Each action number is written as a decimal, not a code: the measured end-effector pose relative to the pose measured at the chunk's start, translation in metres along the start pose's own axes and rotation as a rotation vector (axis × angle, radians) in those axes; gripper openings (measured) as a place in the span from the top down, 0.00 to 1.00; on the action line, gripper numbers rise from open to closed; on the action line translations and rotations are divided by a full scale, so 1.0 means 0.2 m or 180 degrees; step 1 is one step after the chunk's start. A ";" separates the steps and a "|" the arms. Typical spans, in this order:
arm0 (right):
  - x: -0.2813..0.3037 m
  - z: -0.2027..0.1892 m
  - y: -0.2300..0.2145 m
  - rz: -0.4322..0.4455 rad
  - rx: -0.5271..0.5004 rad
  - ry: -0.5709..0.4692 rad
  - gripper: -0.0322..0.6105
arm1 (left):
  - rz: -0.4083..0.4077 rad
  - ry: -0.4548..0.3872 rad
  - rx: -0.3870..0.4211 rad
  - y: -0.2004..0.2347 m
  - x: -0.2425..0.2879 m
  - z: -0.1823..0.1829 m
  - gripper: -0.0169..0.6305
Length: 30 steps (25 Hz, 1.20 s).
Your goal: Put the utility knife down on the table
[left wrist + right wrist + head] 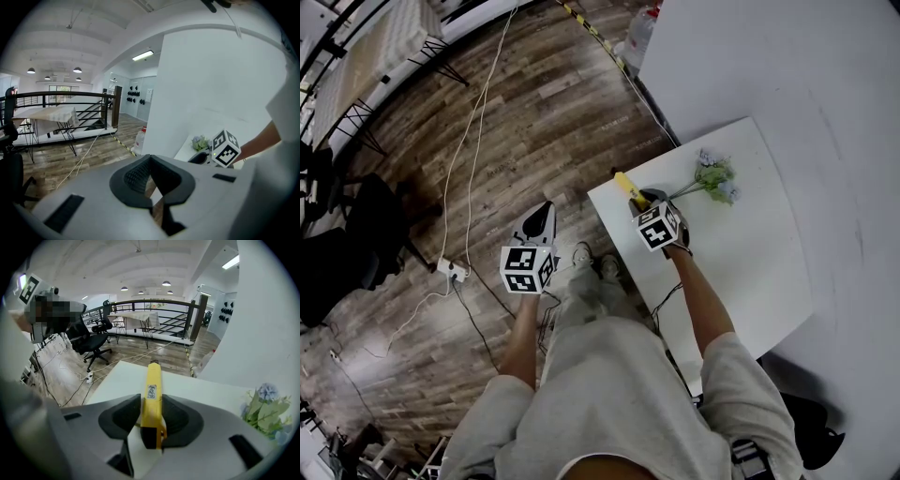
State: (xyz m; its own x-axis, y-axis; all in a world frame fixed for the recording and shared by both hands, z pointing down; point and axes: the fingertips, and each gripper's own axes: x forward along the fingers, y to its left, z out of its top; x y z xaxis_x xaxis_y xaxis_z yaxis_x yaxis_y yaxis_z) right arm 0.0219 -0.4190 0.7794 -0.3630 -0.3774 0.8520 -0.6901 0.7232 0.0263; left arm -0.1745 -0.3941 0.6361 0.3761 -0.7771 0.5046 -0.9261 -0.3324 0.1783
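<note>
A yellow utility knife [152,394] lies lengthwise between the jaws of my right gripper [151,404], tip pointing away over the white table [117,380]. Both pads sit against its sides. In the head view the knife [625,186] sticks out past the right gripper [645,199] near the left corner of the table [750,244]. My left gripper [542,214] hangs over the wooden floor, left of the table. Its jaws [150,159] meet at the tips with nothing between them.
A small bunch of artificial flowers [712,176] lies on the table just right of the right gripper. On the floor are a power strip [453,269] with trailing cables and a black office chair [356,244]. A white partition [787,56] stands behind the table.
</note>
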 end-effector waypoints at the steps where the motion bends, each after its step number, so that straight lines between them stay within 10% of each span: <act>1: 0.00 0.00 0.01 0.0038 0.0001 0.0011 0.70 | 0.0001 -0.0001 0.0002 0.00 0.00 0.00 0.96; 10: -0.07 0.03 -0.01 -0.0067 0.0022 -0.0147 0.64 | -0.0003 -0.0029 0.0021 0.00 -0.03 0.02 0.96; 30: -0.56 0.26 -0.04 -0.0540 0.0544 -0.1116 0.95 | -0.0052 -0.0234 0.0139 -0.08 -0.13 0.16 0.96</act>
State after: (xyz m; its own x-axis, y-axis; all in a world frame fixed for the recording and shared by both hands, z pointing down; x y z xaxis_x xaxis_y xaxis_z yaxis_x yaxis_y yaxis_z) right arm 0.0353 -0.4123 0.6565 -0.4060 -0.6781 0.6127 -0.8415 0.5388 0.0387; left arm -0.1678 -0.3848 0.5934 0.3938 -0.8081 0.4382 -0.9183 -0.3672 0.1481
